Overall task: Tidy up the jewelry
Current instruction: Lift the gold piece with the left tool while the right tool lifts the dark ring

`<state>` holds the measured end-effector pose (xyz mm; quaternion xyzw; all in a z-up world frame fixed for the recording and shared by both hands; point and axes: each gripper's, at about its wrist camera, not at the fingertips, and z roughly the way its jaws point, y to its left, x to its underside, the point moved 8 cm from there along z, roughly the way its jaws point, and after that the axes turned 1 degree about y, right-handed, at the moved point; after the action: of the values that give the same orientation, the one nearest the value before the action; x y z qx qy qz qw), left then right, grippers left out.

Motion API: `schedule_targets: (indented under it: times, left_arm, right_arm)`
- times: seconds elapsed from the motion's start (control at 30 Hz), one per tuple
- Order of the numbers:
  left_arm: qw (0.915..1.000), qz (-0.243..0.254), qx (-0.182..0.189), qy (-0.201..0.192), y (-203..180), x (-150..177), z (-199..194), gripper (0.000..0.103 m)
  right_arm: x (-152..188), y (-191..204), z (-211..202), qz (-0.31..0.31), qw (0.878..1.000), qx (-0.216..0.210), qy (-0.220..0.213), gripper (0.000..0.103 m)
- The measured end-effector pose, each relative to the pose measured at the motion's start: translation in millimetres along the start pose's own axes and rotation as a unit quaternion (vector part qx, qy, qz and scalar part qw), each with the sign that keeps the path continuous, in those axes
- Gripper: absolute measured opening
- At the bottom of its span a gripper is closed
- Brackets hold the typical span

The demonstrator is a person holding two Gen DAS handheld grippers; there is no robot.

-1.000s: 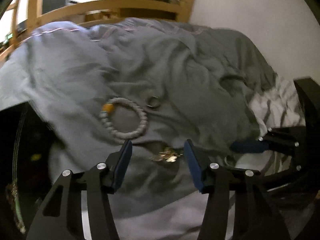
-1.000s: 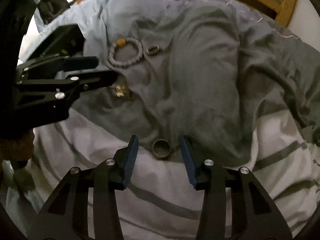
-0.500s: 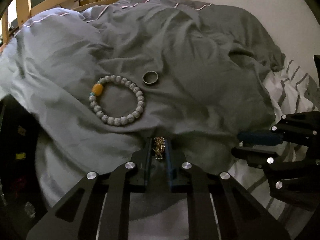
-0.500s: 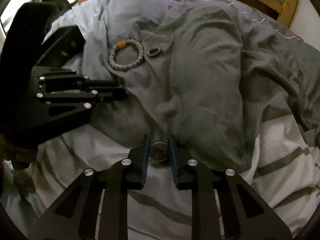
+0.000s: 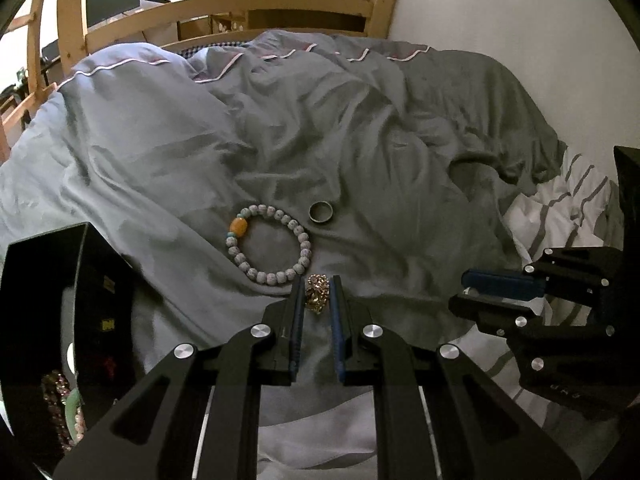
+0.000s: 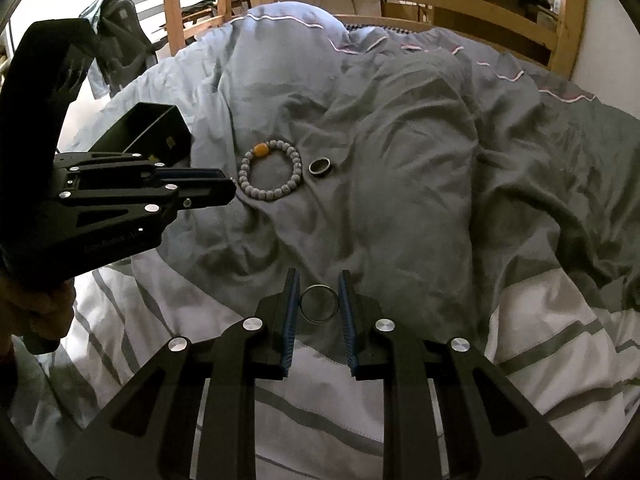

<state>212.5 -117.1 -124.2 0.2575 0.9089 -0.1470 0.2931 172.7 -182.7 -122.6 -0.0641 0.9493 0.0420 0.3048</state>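
Gold trinket, form unclear, pinched between fingers.

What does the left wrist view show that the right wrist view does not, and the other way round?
Only the left wrist view shows the gold chain piece pinched in the left claw, and beads inside the black box. Only the right wrist view shows the thin ring gripped in the right claw, and the hand holding the other tool. Both show the beaded bracelet with its orange bead, the dark ring beside it, and the grey duvet.
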Motion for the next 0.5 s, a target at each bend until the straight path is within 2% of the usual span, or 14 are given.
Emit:
schedule_targets:
  times: [0.5]
  left_arm:
    - [0.9986, -0.031, -0.031, -0.028, 16.9, -16.8, -42.5, 0.012]
  right_arm:
    - [-12.9, 12.4, -12.6, -0.017, 0.999, -0.013, -0.033, 0.020]
